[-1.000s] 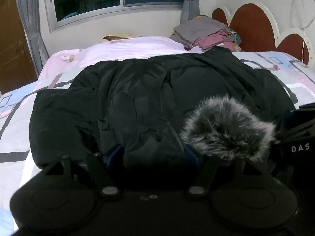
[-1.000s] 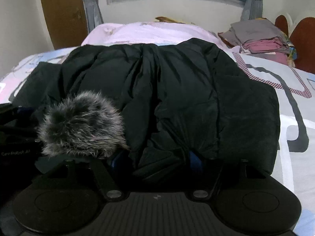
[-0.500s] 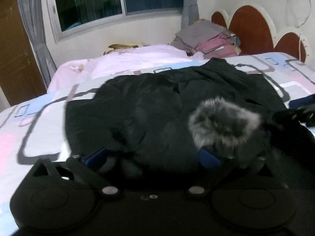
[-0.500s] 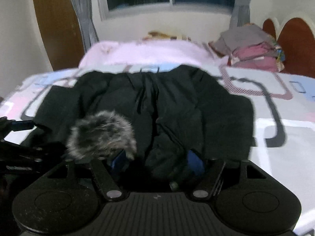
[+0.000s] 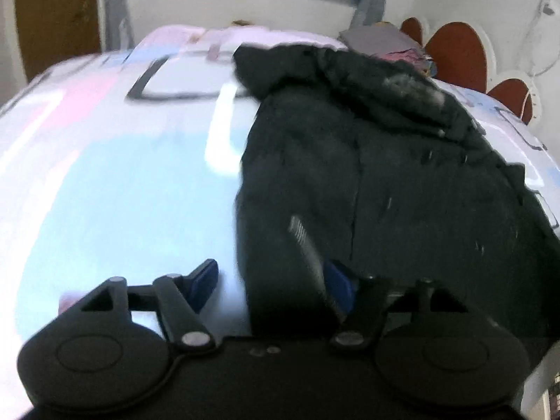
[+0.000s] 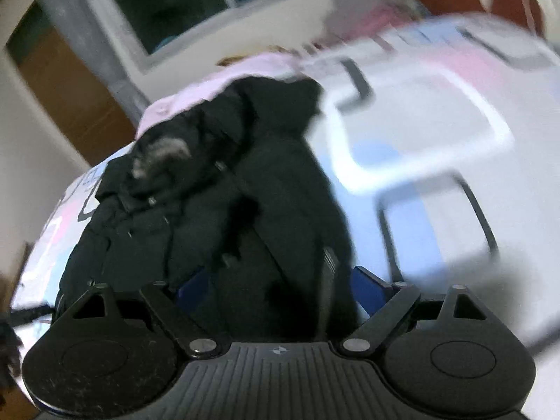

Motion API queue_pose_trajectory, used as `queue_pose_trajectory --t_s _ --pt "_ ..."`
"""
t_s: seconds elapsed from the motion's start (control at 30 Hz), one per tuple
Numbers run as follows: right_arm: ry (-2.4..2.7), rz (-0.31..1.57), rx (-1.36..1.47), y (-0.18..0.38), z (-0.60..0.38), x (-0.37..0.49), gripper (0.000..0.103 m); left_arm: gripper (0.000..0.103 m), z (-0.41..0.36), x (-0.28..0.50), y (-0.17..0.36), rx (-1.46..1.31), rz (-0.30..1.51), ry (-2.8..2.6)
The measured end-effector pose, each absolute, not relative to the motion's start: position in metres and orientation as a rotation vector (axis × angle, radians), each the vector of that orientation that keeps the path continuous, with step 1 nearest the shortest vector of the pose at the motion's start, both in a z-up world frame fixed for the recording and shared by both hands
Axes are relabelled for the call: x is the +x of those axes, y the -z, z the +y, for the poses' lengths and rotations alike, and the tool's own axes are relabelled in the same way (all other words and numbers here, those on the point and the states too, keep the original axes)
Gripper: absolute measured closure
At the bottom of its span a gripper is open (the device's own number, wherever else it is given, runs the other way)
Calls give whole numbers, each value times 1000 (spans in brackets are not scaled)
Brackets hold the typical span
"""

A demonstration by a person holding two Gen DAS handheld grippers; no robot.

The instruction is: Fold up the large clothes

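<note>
A large black padded coat point(image 5: 367, 161) with a grey fur trim point(image 5: 413, 85) lies on the bed. In the left wrist view my left gripper point(image 5: 273, 283) is open, its blue pads wide apart astride the coat's near left edge. In the right wrist view the coat point(image 6: 217, 192) runs away from me with its fur trim point(image 6: 161, 154) at the far left. My right gripper point(image 6: 280, 290) is open, with the coat's near right edge lying between the blue pads. Both views are blurred.
The bed sheet point(image 5: 115, 182) is white with pink, blue and grey shapes. A stack of folded clothes point(image 5: 381, 40) sits by the red headboard point(image 5: 455, 54). A pink pillow point(image 6: 217, 80), a window point(image 6: 164, 0) and a brown door point(image 6: 59, 84) lie beyond.
Both grippers have let go of the coat and opened. They have swung apart, the left one to the coat's left edge and the right one to its right edge. The fur trim now lies far from them.
</note>
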State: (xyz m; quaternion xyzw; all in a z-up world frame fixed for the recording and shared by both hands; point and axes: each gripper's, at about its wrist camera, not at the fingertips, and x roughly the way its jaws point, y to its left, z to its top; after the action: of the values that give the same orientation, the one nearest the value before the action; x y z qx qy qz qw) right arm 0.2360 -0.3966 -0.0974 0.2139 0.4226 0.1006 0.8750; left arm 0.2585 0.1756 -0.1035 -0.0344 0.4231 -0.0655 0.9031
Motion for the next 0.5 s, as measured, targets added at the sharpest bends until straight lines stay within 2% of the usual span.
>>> queue_pose_trajectory --t_s 0.1,0.23,0.5 --pt "-183 900 549 112 -412 209 15 37 185 242 112 -125 888 115" --pt "-181 929 620 127 -419 192 25 37 192 221 118 -193 908 99" --pt "-227 944 676 145 -415 170 25 38 197 190 129 -276 923 122"
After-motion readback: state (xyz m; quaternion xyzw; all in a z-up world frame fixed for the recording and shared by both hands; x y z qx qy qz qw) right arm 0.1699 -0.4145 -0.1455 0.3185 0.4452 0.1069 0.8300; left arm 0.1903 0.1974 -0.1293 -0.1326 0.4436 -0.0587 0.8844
